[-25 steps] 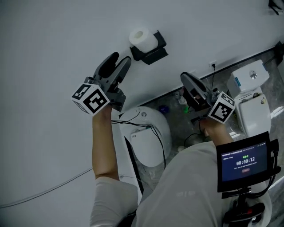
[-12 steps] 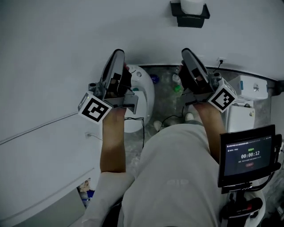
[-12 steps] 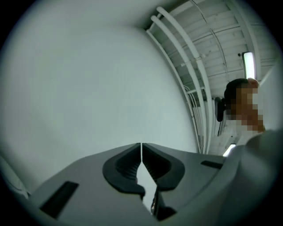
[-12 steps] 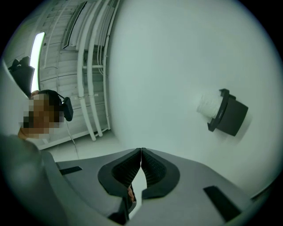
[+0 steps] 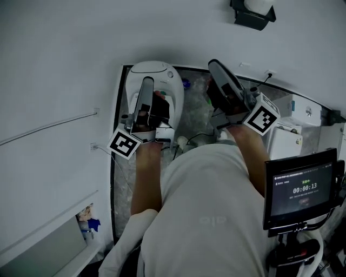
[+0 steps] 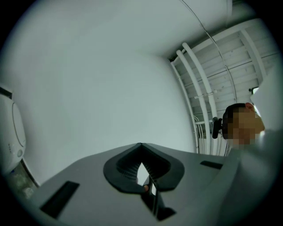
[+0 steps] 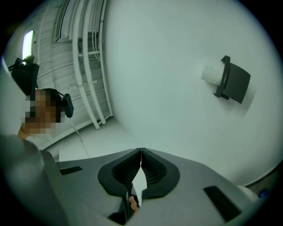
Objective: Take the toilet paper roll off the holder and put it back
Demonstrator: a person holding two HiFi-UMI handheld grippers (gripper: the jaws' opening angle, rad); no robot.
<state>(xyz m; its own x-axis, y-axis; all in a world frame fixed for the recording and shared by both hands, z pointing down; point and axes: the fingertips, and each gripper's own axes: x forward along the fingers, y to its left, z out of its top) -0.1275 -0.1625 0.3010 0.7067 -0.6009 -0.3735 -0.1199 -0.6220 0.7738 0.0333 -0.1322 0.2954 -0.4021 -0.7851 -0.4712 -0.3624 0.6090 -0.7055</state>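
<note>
The white toilet paper roll (image 5: 258, 5) sits on its black wall holder (image 5: 250, 19) at the top right edge of the head view. Both grippers are held well below it, apart from the wall. My left gripper (image 5: 147, 81) is shut with nothing between its jaws; in the left gripper view its tips (image 6: 141, 144) meet and face bare white wall. My right gripper (image 5: 213, 64) is also shut and empty. In the right gripper view its tips (image 7: 141, 150) touch, and the roll (image 7: 212, 73) and holder (image 7: 234, 81) show on the wall up and to the right.
A white toilet (image 5: 154, 73) stands on the floor under the left gripper. A second white fixture (image 5: 303, 111) is at the right. A timer screen (image 5: 303, 189) is mounted at lower right. A thin cable (image 5: 48, 125) runs along the wall. White pipes (image 6: 194, 88) run overhead.
The left jaws have closed from wide open. The head view has swung, so the roll and holder now sit at the top right edge, farther from both grippers.
</note>
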